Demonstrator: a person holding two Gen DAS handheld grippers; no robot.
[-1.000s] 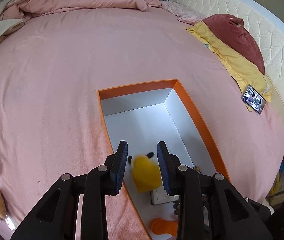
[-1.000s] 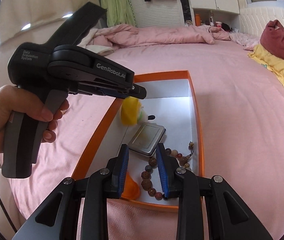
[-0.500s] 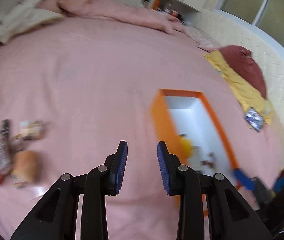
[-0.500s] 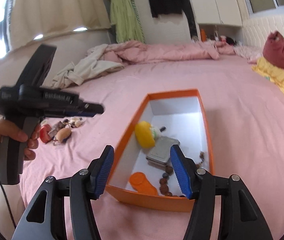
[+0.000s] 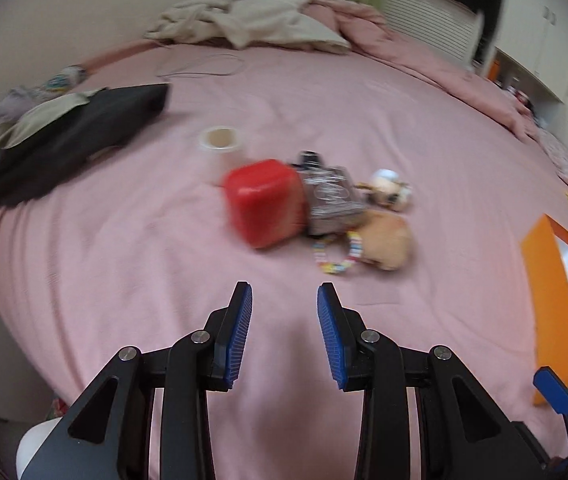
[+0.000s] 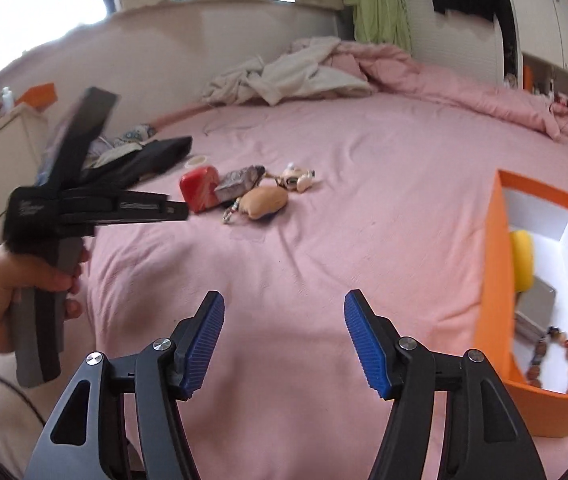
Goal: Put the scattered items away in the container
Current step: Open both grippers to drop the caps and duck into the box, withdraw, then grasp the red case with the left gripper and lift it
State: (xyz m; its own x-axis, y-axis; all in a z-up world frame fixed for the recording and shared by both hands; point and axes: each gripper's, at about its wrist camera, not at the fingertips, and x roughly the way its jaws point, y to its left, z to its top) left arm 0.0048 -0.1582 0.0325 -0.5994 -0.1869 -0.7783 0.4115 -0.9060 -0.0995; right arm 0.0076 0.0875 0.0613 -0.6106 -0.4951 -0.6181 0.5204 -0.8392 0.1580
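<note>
No lettering is legible; the print on the left gripper (image 6: 180, 211) is blurred.

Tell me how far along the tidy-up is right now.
Partly done. In the orange box already: a yellow toy, a grey case and a bead string. In hand: nothing; the left gripper and right gripper are both empty, the right's jaws having just opened. Left on the bed: red cube, foil packet, tan plush, small figure, candy bracelet.
</note>
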